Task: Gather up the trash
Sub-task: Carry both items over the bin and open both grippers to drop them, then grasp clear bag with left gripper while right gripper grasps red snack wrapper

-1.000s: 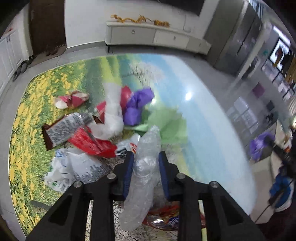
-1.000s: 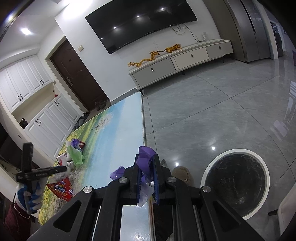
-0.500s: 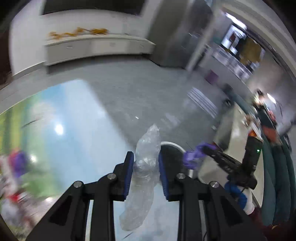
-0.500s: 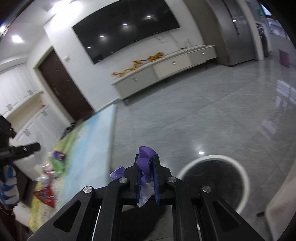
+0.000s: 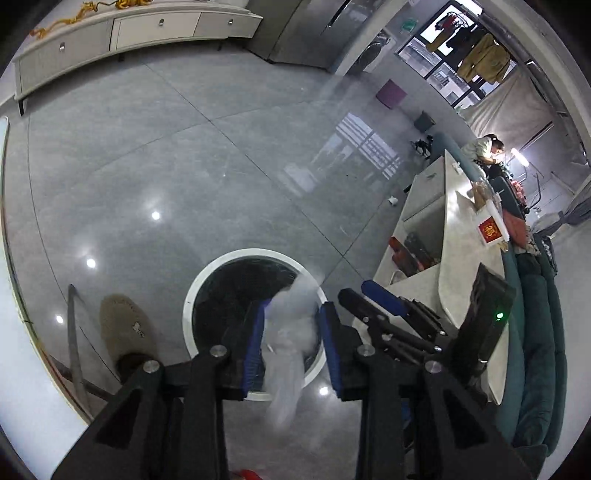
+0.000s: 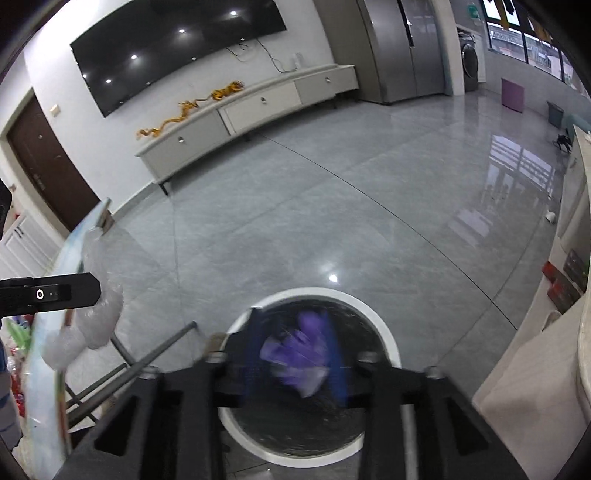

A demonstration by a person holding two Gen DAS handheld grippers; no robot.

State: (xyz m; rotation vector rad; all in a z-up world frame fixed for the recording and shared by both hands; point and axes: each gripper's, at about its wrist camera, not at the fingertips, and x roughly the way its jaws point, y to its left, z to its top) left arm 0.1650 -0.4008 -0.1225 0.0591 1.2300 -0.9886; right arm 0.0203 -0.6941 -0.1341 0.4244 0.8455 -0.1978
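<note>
My left tongs (image 5: pixel 291 343) hang over the round white-rimmed bin (image 5: pixel 207 280) on the grey floor, pads spread, the clear plastic bag (image 5: pixel 288 354) loose between them. My right tongs (image 6: pixel 295 350) are spread above the same bin (image 6: pixel 384 343), blurred, with the purple wrapper (image 6: pixel 295 350) between the pads over the dark opening

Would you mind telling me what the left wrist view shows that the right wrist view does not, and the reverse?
Only the left wrist view shows the beige slipper on the floor and the seated person far off. Only the right wrist view shows the wall-mounted black television, the brown door and the crumpled purple wrapper between the right gripper's spread fingers. Both show the round white-rimmed trash bin, the clear plastic bag and the long white cabinet.
</note>
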